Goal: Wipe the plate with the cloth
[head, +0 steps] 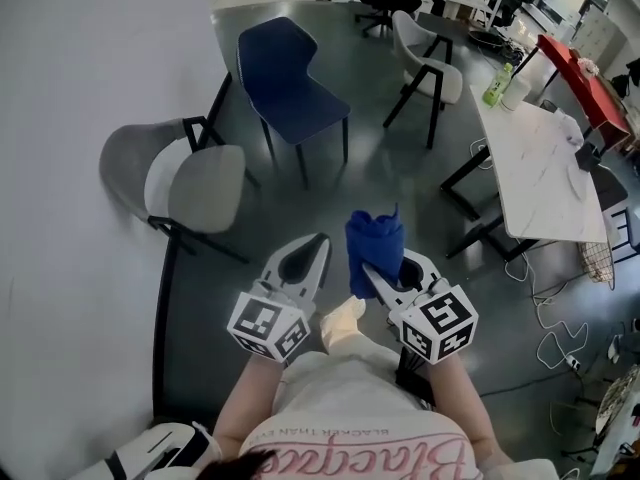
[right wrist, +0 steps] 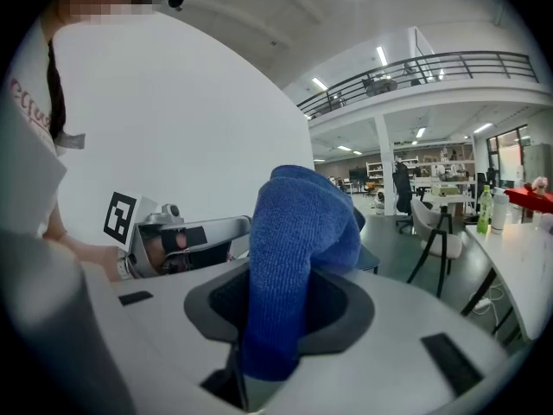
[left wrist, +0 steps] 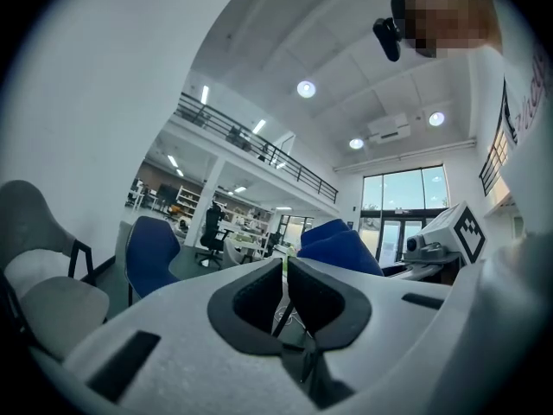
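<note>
While the right gripper (head: pixel 378 271) clamps its jaws on the cloth (head: pixel 375 238) and the left gripper (head: pixel 308 256) has its jaws together, empty, no plate shows; reaching one probably comes next

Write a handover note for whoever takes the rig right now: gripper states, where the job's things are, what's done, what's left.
Left gripper: shut, nothing between its jaws.
Right gripper: shut on the blue cloth, which bunches up out of the jaws.
Position: both grippers are held side by side in front of the person, over open floor and away from any table.
Plate: not in any view. The white table to the right has a green bottle at its far end, and no plate can be made out on it.
Done: the cloth is in grip.
Left: find the plate, bring the cloth to it and wipe it. No wiping has started.
</note>
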Available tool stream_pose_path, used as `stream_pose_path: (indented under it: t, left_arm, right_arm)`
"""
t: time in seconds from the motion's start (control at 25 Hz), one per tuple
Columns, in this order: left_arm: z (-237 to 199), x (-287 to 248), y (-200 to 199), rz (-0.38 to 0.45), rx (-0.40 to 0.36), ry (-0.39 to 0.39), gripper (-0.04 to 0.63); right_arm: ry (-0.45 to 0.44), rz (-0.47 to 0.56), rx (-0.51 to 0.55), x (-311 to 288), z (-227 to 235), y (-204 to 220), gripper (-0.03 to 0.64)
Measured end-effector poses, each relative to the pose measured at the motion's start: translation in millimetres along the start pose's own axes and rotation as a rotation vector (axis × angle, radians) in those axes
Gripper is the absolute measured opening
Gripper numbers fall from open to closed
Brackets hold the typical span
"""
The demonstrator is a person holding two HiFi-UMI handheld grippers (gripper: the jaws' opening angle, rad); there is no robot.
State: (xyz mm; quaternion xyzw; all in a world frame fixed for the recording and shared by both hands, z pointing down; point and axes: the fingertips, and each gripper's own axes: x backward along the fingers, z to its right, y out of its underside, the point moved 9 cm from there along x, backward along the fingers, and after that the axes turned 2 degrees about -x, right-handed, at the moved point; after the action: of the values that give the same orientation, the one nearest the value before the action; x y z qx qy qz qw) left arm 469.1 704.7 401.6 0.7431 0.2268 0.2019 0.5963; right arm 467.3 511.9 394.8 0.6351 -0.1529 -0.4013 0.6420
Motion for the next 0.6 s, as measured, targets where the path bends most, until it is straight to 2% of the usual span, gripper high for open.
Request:
stream_pose_path:
  t: [0.32, 0.6]
  left_arm:
    - [-31, -86, -13, -0.024, -0.01, 0.051, 0.02]
    - [-52, -179, -26, -0.04, -0.041, 0.145, 0.018]
  right_arm:
    - [0.048, 0.02, -0.036, -30, 68, -28, 0.114]
    - [0.117, 0.055, -0.071, -52, 137, -52, 0.114]
